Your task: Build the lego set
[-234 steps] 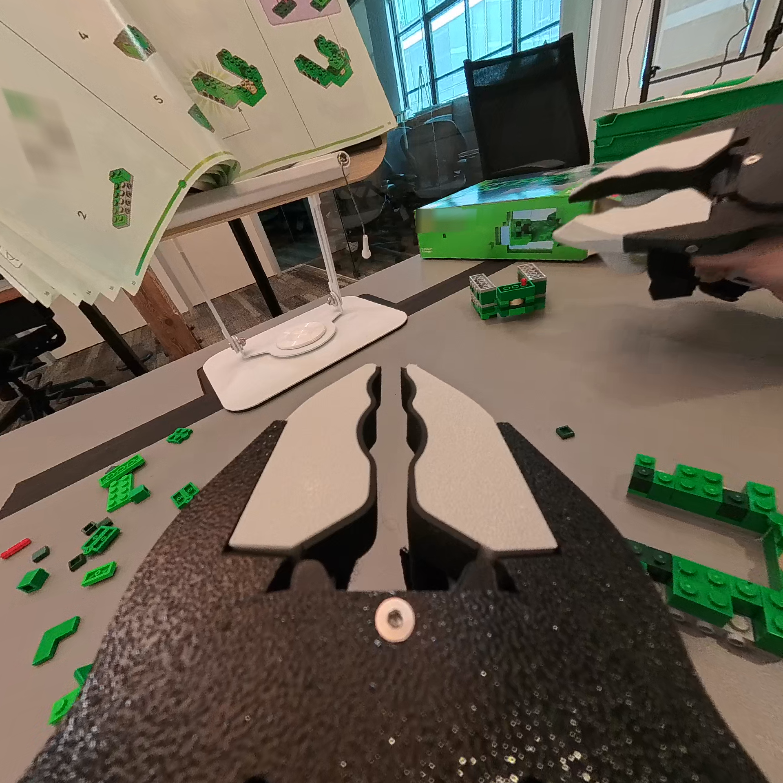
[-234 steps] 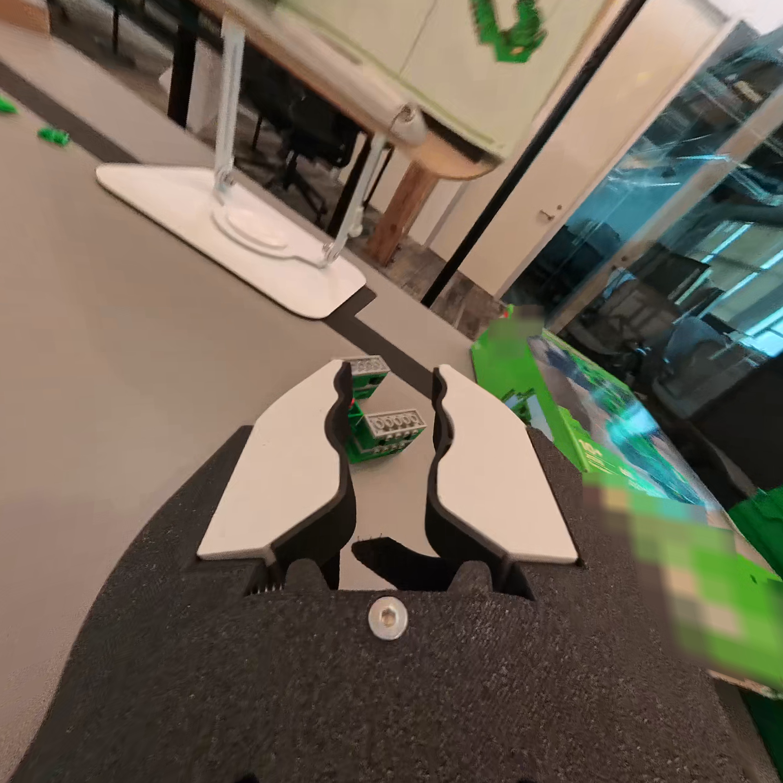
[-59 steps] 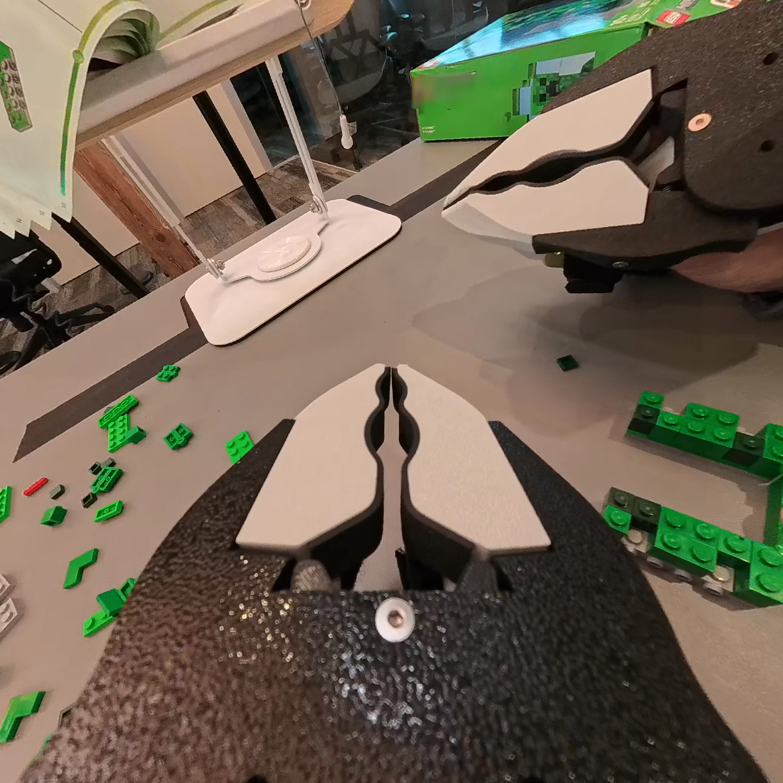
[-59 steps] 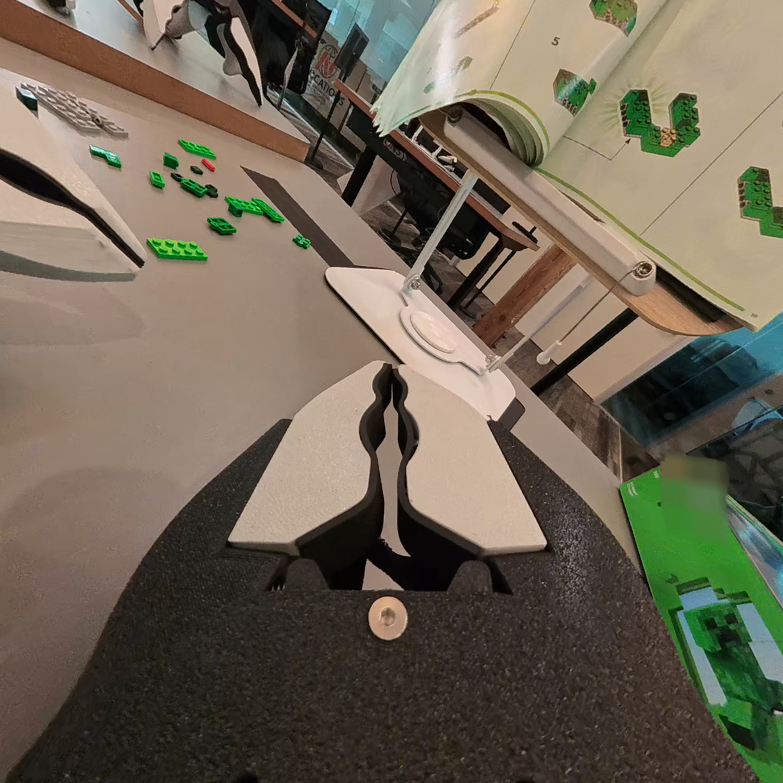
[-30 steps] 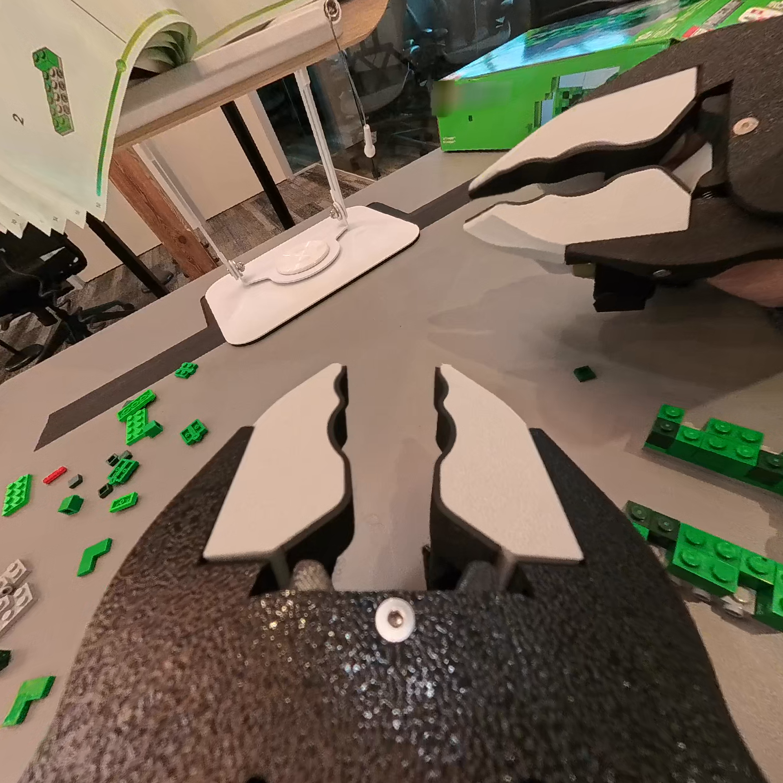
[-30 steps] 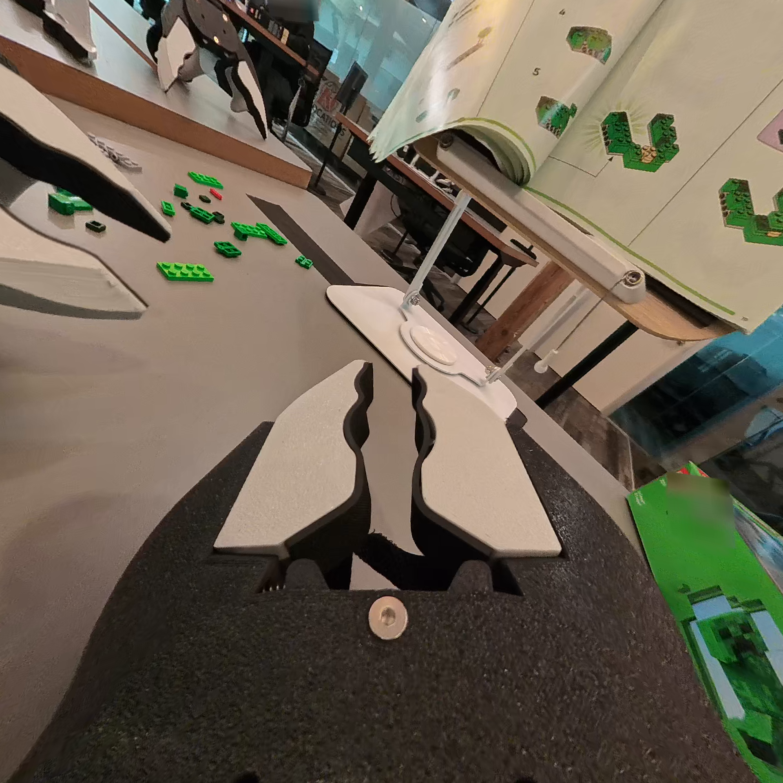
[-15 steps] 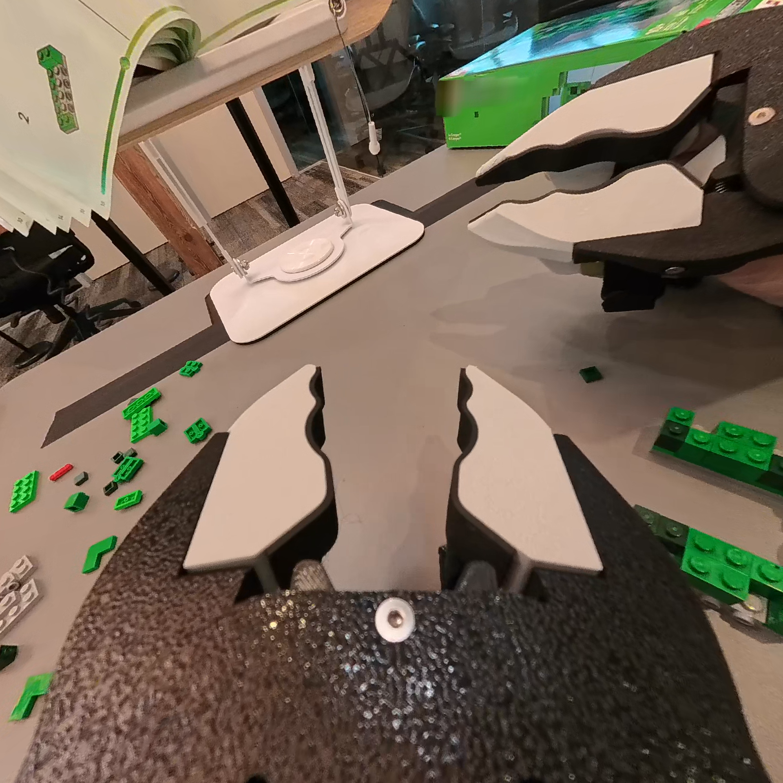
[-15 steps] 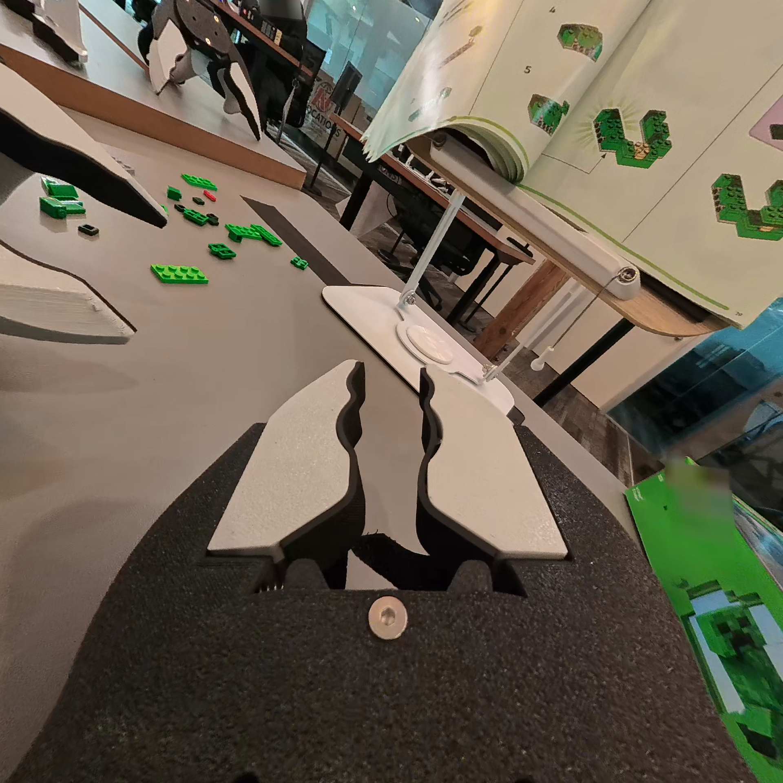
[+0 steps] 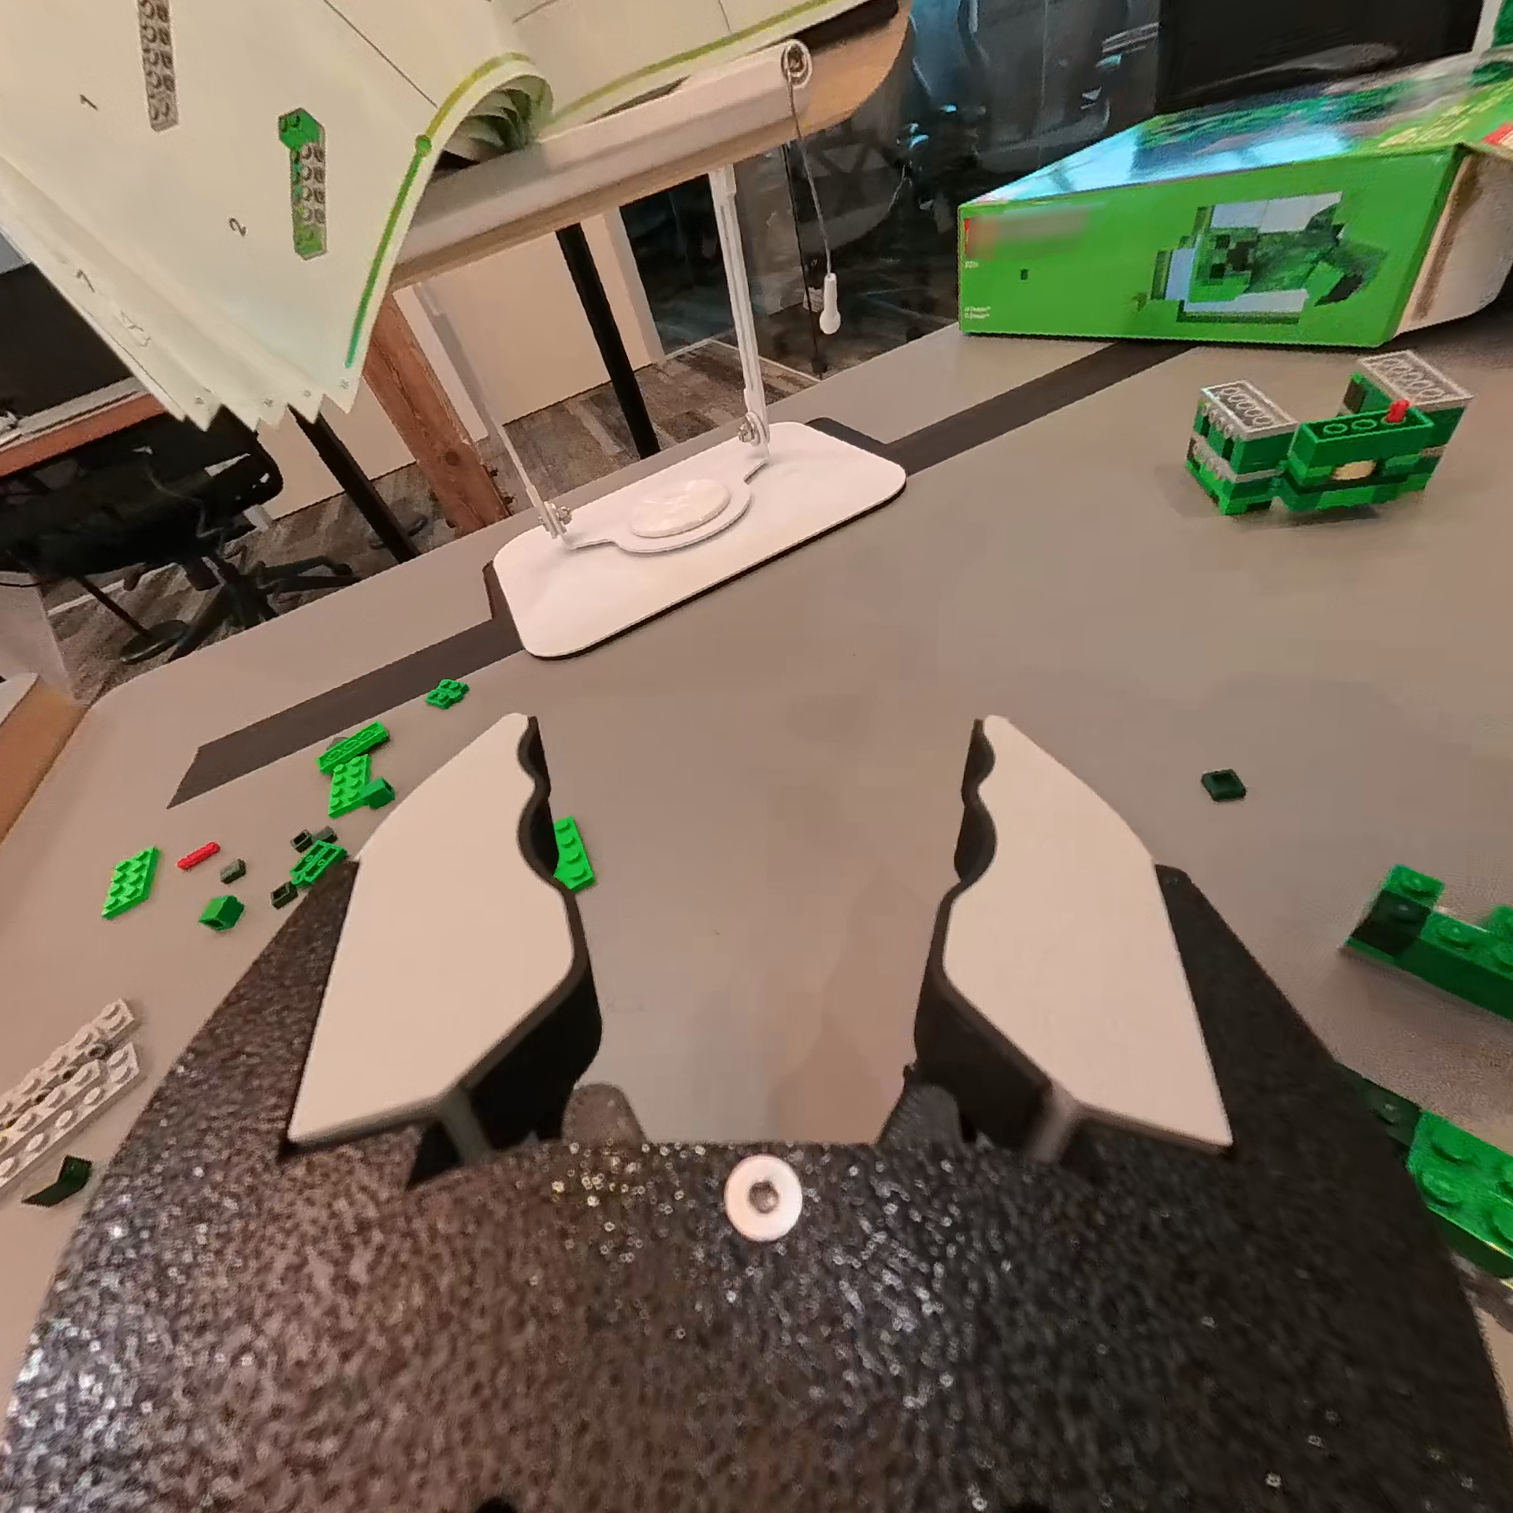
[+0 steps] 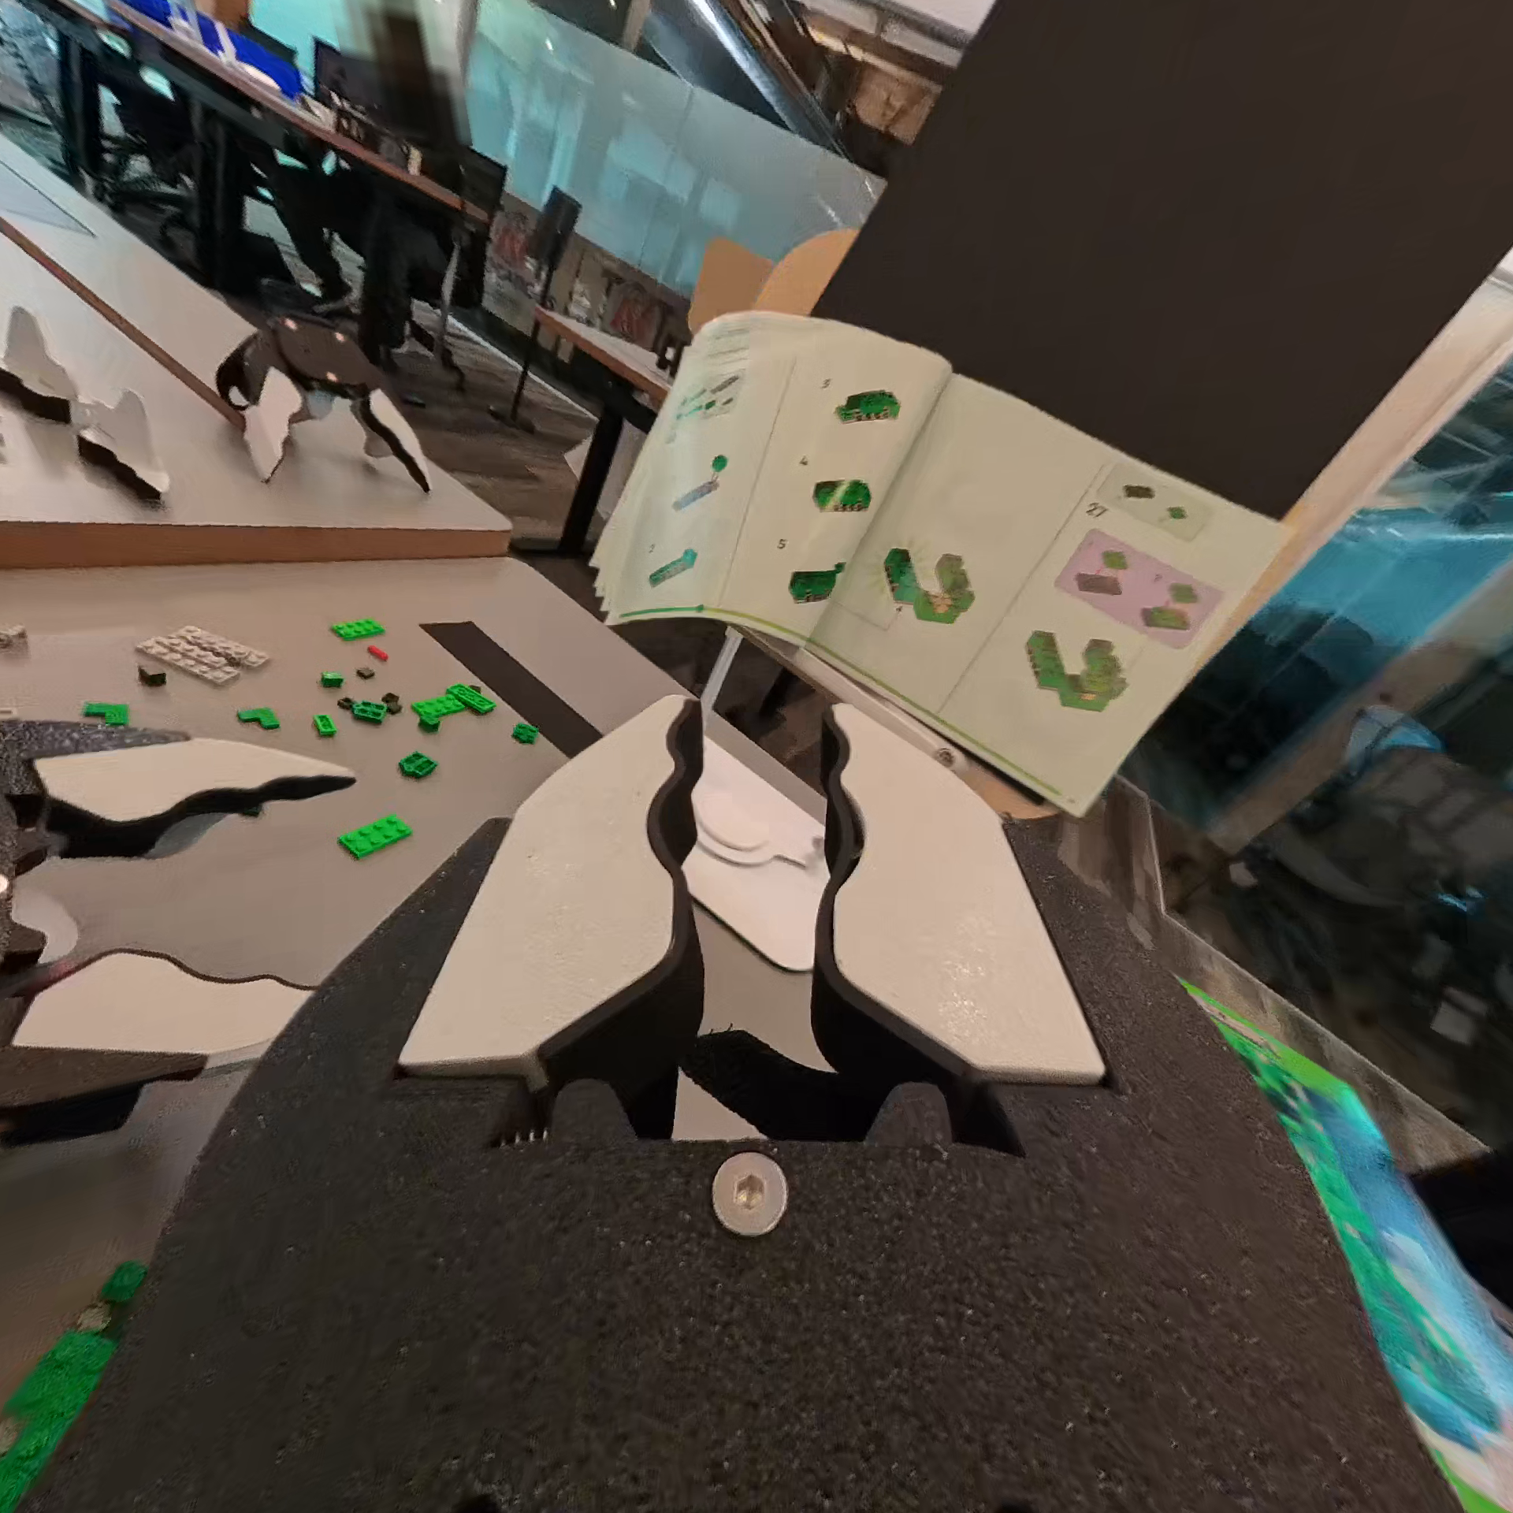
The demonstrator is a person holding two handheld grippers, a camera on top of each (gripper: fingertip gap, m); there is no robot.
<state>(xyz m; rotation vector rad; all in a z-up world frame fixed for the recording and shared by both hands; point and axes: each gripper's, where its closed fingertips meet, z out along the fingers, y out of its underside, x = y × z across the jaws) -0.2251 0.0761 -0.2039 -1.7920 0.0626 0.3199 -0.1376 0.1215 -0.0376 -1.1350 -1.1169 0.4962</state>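
Observation:
My left gripper (image 9: 751,729) is wide open and empty, low over the grey table (image 9: 778,655). A small green plate (image 9: 573,851) lies on the table just inside its left finger. Loose green pieces (image 9: 352,778) and grey plates (image 9: 65,1072) lie to the left. A green and grey sub-assembly (image 9: 1310,458) stands far right. A green built row (image 9: 1441,941) lies near right. My right gripper (image 10: 757,712) is partly open and empty, raised and pointing at the open instruction booklet (image 10: 941,573). The left gripper's fingers (image 10: 188,778) show at its left.
The booklet stands on a white stand base (image 9: 696,532) at the table's back. A green set box (image 9: 1228,246) lies at the back right. A dark green tile (image 9: 1224,784) lies alone. Spare grippers (image 10: 319,393) rest on a neighbouring table. The left gripper's tips are roughly 20 cm from the right gripper's. The small green plate (image 9: 573,851) is closer to my left gripper, around 9 cm from its tips; the right tips are 30 cm off. My right wrist view (image 10: 379,838) looks at it from another angle. The green built row (image 9: 1441,941) is about 9 cm from my left fingertips and 25 cm from my right.
My left gripper has opened much wider. My right gripper has left the left wrist view, uncovering the sub-assembly; its view has pulled back and tilted up towards the booklet, and its jaws have opened a little.

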